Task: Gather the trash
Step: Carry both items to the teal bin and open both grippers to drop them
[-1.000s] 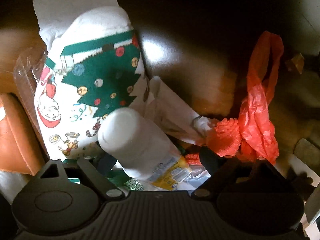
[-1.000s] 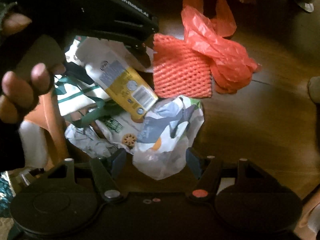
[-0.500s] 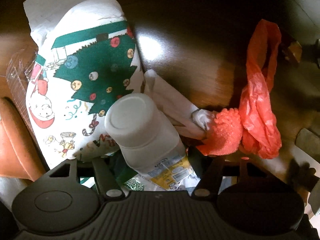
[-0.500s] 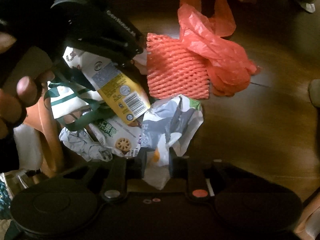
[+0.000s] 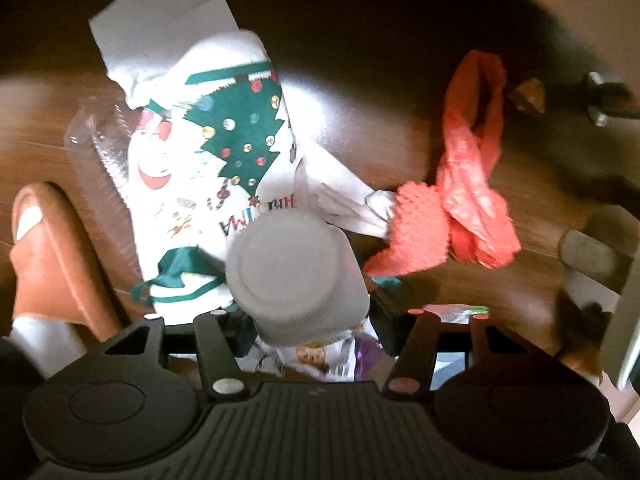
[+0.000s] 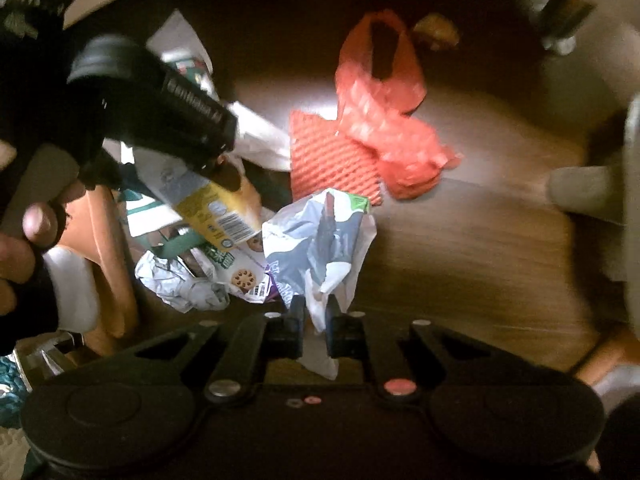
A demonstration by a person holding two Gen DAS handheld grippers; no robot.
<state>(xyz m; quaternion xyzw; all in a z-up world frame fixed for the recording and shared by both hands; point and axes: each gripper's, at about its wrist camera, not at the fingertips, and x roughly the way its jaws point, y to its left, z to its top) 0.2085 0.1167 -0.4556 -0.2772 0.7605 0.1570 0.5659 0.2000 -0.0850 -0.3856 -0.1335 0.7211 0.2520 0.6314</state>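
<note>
A white plastic bottle (image 5: 296, 264) with a yellow label (image 6: 216, 208) sits between the jaws of my left gripper (image 5: 312, 322). The jaws are closing and their pads press its sides. The bottle hangs base-up above the litter on the wooden floor. My right gripper (image 6: 315, 314) is closing its jaws on the lower edge of a crumpled white and grey wrapper (image 6: 320, 236), which is pinched and raised off the floor.
On the floor lie a Christmas-print bag (image 5: 224, 148), an orange foam net (image 6: 328, 152), an orange plastic bag (image 6: 384, 120), a cookie wrapper (image 6: 244, 276) and crumpled foil (image 6: 180, 284). A brown slipper (image 5: 52, 256) is at the left. A furniture foot (image 5: 600, 100) stands at the far right.
Both grippers were open over the litter. The left has closed on the bottle, the right on the wrapper, and both have risen with them.
</note>
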